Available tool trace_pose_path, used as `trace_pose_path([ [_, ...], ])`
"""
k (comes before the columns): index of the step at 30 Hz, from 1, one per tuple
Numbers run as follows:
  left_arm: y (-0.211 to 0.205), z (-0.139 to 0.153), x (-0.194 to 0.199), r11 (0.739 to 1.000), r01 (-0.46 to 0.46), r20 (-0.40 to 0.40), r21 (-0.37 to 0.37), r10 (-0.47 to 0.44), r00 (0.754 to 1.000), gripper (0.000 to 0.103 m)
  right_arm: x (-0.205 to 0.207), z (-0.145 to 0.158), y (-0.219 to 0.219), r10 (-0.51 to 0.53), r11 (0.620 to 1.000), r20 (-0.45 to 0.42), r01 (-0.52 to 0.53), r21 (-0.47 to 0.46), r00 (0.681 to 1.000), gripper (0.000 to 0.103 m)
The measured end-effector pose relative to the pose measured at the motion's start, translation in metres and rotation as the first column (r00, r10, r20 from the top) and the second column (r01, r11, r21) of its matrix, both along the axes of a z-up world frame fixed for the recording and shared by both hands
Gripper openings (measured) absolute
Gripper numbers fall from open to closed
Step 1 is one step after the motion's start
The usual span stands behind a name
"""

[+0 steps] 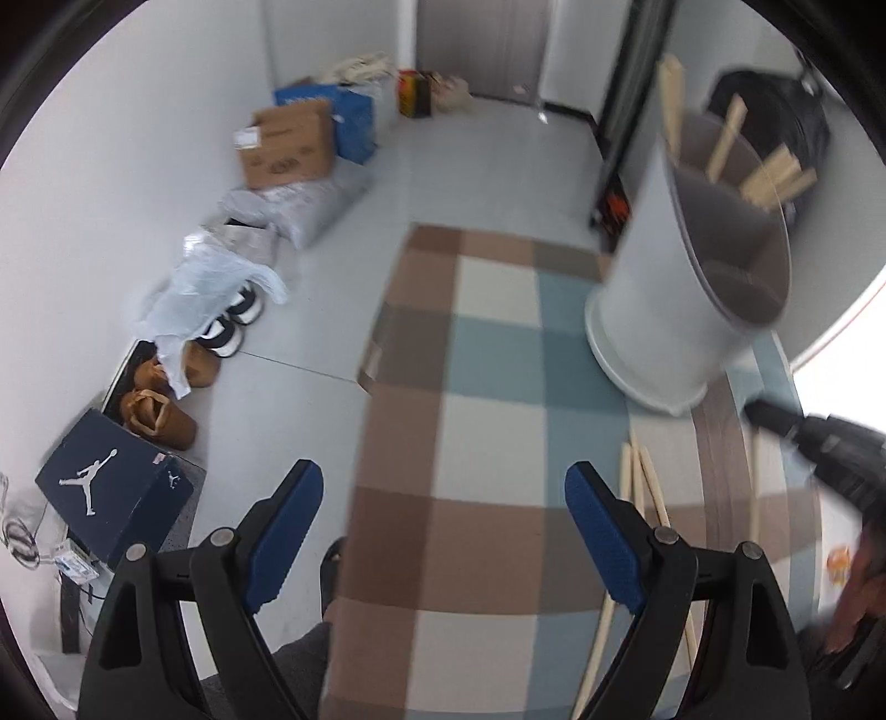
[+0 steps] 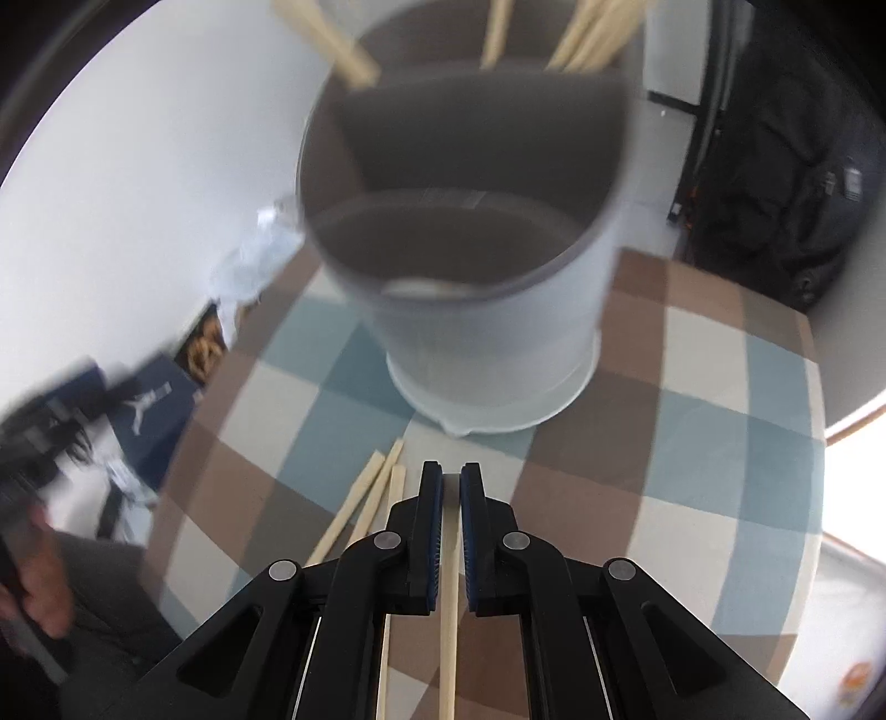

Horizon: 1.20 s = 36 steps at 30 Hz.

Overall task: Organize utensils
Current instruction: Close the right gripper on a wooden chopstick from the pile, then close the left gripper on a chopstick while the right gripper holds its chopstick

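Before the holder (image 2: 470, 277), right tool (image 2: 451, 482) clamps one chopstick (image 2: 448, 609) (left tool (image 1: 443, 493) gapes, empty).

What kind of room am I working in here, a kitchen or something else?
Probably a lived-in room or entry area of a home, not clearly a kitchen. A checkered tablecloth covers the table, shoes and a cardboard box line the wall, and a door stands at the far end.

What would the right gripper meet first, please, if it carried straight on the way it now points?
Most likely the white utensil holder. The right gripper, shut on a chopstick, points over the checked tablecloth at the holder's base or lower wall. Depth is unclear, so it might touch the cloth just before it.
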<state>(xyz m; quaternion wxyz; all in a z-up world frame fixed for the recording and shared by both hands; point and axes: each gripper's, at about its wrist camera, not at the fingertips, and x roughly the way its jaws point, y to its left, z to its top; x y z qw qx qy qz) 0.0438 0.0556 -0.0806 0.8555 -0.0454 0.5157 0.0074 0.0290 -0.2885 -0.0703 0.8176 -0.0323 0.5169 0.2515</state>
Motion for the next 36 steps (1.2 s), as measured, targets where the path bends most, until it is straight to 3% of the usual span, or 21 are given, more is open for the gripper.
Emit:
trace_pose_path([
  [4,-0.041,-0.012,0.002,0.982,0.145,-0.055,0.12,-0.139,0.989,0.086,-0.002,0.034,-0.038,-0.081,0.989,0.065,0.072,0.126,0.995,0.006],
  [7,-0.053,-0.021,0.003,0.973,0.206,-0.12,0.103,-0.194,0.974,0.086,-0.007,0.053,-0.067,-0.134,0.974,0.115,0.11,0.2,0.984,0.006],
  [9,-0.053,-0.02,0.005,0.973,0.196,-0.127,0.12,-0.181,0.975,0.086,-0.009,0.054,-0.071,-0.151,0.965,0.122,0.119,0.235,0.981,0.006],
  [12,-0.051,-0.022,0.008,0.977,0.195,-0.154,0.083,-0.181,0.971,0.086,-0.008,0.054,-0.078,-0.182,0.951,0.124,0.143,0.275,0.975,0.006],
  [18,-0.057,-0.035,0.013,0.968,0.201,-0.218,0.148,-0.167,0.962,0.086,-0.011,0.054,-0.092,-0.217,0.922,0.126,0.161,0.353,0.968,0.006],
  [21,-0.055,-0.035,0.015,0.974,0.195,-0.233,0.117,-0.164,0.958,0.086,-0.011,0.06,-0.101,-0.228,0.91,0.142,0.16,0.382,0.963,0.006],
  [30,-0.067,-0.037,0.024,0.963,0.221,-0.267,0.156,-0.174,0.948,0.086,-0.015,0.066,-0.108,-0.226,0.902,0.143,0.152,0.403,0.964,0.006],
  [36,-0.073,-0.038,0.035,0.949,0.254,-0.245,0.185,-0.206,0.947,0.086,-0.019,0.067,-0.112,-0.224,0.9,0.137,0.151,0.41,0.965,0.005],
])
